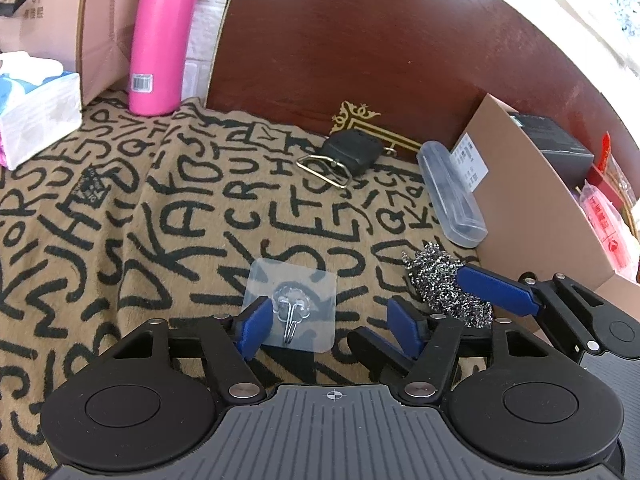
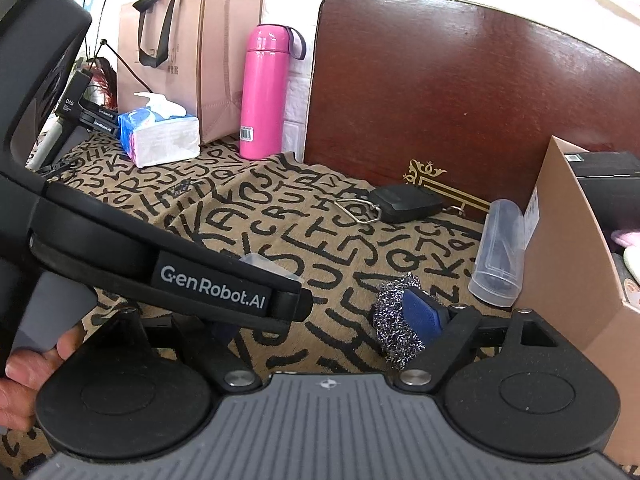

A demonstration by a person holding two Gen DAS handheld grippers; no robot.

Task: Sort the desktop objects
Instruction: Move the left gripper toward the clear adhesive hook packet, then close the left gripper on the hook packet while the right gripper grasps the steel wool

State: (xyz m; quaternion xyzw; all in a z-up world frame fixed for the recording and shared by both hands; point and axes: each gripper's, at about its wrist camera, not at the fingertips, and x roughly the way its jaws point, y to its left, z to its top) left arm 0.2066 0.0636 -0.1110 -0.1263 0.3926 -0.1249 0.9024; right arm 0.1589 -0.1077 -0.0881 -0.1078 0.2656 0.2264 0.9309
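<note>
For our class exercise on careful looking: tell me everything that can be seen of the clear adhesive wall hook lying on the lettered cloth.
The adhesive hook is a clear, roughly square plastic pad with rounded corners, carrying a round clear mount at its centre from which a small bent metal wire hook hangs toward the camera. It lies flat on the tan lettered cloth, whose black letters show through it. It sits between the blue fingers of the left hand-held gripper; the left finger overlaps its edge, though contact cannot be confirmed. In the right wrist view only a corner shows.
</note>
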